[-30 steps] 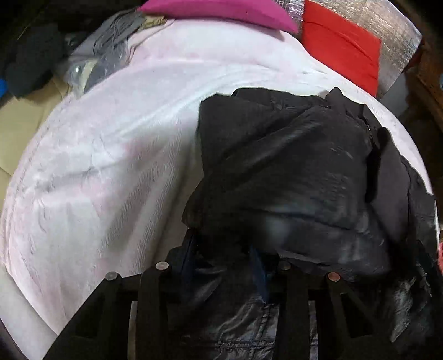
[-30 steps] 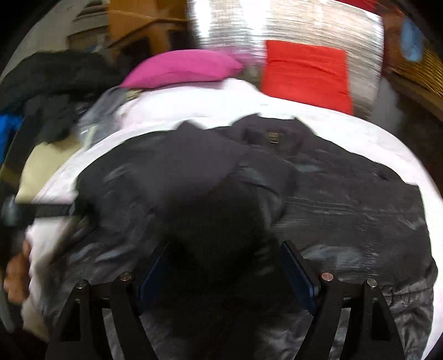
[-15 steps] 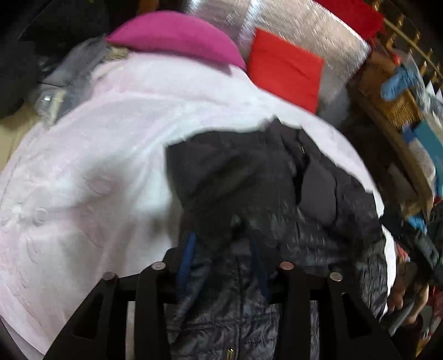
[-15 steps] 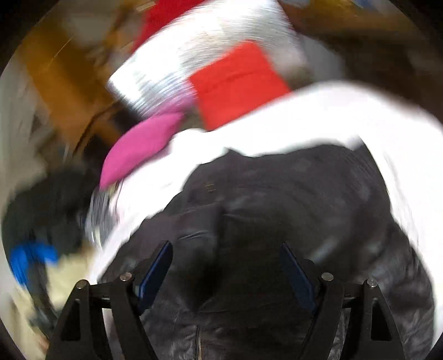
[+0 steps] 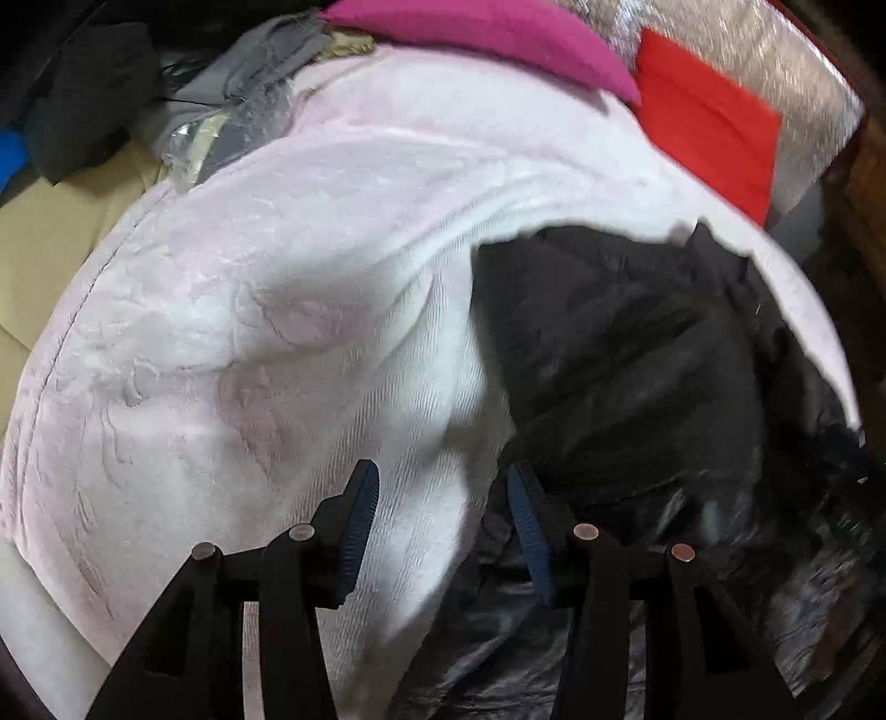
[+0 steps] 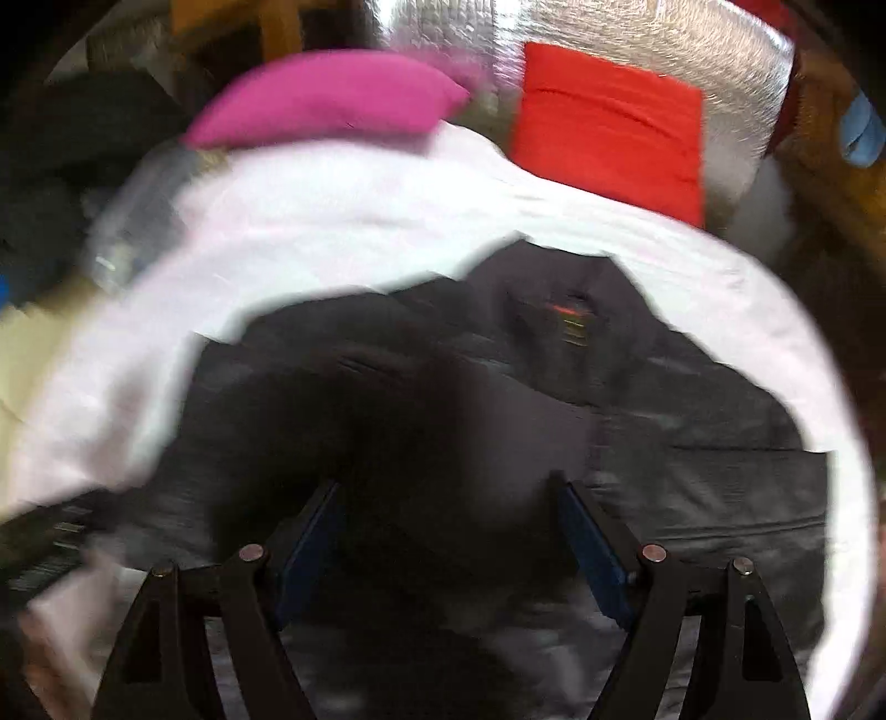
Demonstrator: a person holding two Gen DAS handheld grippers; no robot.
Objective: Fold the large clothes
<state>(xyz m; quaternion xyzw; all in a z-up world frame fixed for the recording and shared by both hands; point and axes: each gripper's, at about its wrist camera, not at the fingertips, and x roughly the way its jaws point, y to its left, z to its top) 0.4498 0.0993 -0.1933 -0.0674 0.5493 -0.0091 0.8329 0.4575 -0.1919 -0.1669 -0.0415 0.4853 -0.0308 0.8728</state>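
A black quilted jacket lies partly folded on a pale pink blanket. My left gripper is open and empty, over the blanket just left of the jacket's edge. In the right wrist view the jacket fills the middle, with a small label near its collar. My right gripper is open over the jacket's dark fold, with nothing pinched between the blue pads. This view is blurred by motion.
A magenta pillow and a red cushion against a silver sheet lie at the blanket's far end. Grey and black clothes are piled at the far left. A beige surface borders the blanket on the left.
My left gripper has let go of the jacket, opened and shifted left over the blanket. My right gripper stayed open and swung about over the jacket.
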